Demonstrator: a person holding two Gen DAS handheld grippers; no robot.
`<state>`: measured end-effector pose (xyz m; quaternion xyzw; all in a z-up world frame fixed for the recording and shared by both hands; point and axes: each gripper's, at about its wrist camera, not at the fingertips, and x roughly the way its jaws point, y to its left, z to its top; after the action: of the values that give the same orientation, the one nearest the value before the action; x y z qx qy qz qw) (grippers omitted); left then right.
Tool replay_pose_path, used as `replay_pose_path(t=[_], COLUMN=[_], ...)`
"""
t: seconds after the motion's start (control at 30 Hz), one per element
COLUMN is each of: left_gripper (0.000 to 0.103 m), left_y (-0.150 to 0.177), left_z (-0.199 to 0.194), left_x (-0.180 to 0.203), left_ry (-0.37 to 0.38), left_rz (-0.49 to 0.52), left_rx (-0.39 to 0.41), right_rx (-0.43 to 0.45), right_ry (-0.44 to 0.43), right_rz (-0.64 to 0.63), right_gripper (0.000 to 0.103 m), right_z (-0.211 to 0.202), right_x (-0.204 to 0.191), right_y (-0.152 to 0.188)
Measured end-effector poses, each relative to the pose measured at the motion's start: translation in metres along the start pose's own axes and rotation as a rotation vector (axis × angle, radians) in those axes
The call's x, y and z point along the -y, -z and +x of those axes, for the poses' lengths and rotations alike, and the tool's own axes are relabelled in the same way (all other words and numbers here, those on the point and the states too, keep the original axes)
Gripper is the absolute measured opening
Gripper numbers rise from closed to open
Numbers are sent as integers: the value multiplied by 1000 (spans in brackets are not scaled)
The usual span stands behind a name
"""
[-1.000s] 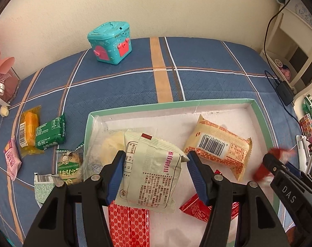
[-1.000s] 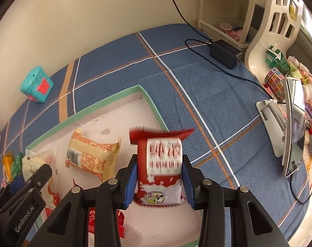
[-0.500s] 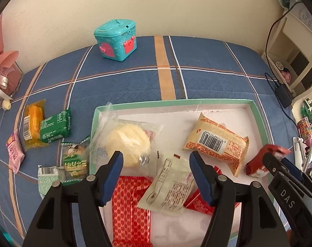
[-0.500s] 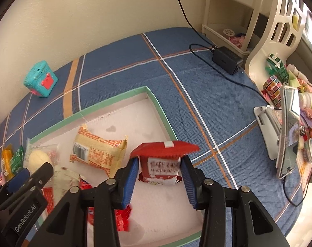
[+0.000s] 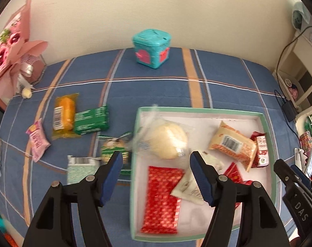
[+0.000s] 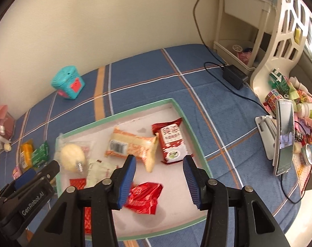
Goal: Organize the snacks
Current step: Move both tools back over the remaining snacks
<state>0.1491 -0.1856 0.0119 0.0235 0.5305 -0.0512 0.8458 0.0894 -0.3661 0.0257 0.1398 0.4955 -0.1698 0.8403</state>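
A white tray with a green rim [image 5: 197, 110] [image 6: 135, 111] lies on the blue plaid cloth and holds several snack packs. Among them are a round bun in clear wrap [image 5: 168, 142] [image 6: 72, 157], an orange pack [image 5: 232, 145] [image 6: 131, 147], a red-and-white milk pack [image 5: 261, 151] [image 6: 171, 144], a red checked pack [image 5: 162, 199] and a cream pack [image 5: 191, 187]. My left gripper [image 5: 156, 177] is open and empty above the tray's left edge. My right gripper [image 6: 159, 180] is open and empty above the tray's near right part.
Loose snacks lie on the cloth left of the tray: an orange pack [image 5: 64, 114], a green pack [image 5: 92, 119], a pink pack [image 5: 36, 142] and others. A teal box [image 5: 151, 47] stands by the wall. A charger [image 6: 235, 76], phone [image 6: 283, 138] and shelf clutter are at the right.
My left gripper let go of the cream pack, which now lies in the tray, and moved left. My right gripper opened and left the red-and-white milk pack in the tray by its right wall.
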Motion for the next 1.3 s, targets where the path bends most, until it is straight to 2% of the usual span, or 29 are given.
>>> replay_pose_path(t=[0.17,0.57,0.63,0.67,0.73,0.83,0.9,1.0,1.17,1.3], left_gripper=[69,69,72,79,84,84,84,94,94,94], left_y=[6,18,19,20,20,19,20,20,21,21], left_z=[-4,-11,-9,-9,-7,-3,0,5,10,12], left_x=[-28,-79,-84,-86,-90,-93,-95,-98,-100,-101], left_ry=[-27,-25,-23,-22,-29,-39,-47,-53,-51,-58], left_rz=[-56,-181,-195,-199,-209,-215,-217,-221,-220,-221], left_rx=[5,-5,-13,-16,-20,-23,-31,-41,-50,-52], right_rx=[-5,-2,-9,-16,-28,-35,-39,-40,-40,-36], right_ry=[-12,-19,-24,-27,-34,-36,-38,-44,-45,-52], right_rz=[-15,-107,-121,-124,-133,-144,-150,-161,-170,-182], right_gripper=[51,51,51,55,66,71,78,87,103,103], right_z=[-7,-11,-10,-8,-5,-1,2,4,6,7], right_x=[-9,-42,-46,-48,-52,-56,-58,-61,-67,-71], right_y=[11,23,24,25,27,29,30,30,33,34])
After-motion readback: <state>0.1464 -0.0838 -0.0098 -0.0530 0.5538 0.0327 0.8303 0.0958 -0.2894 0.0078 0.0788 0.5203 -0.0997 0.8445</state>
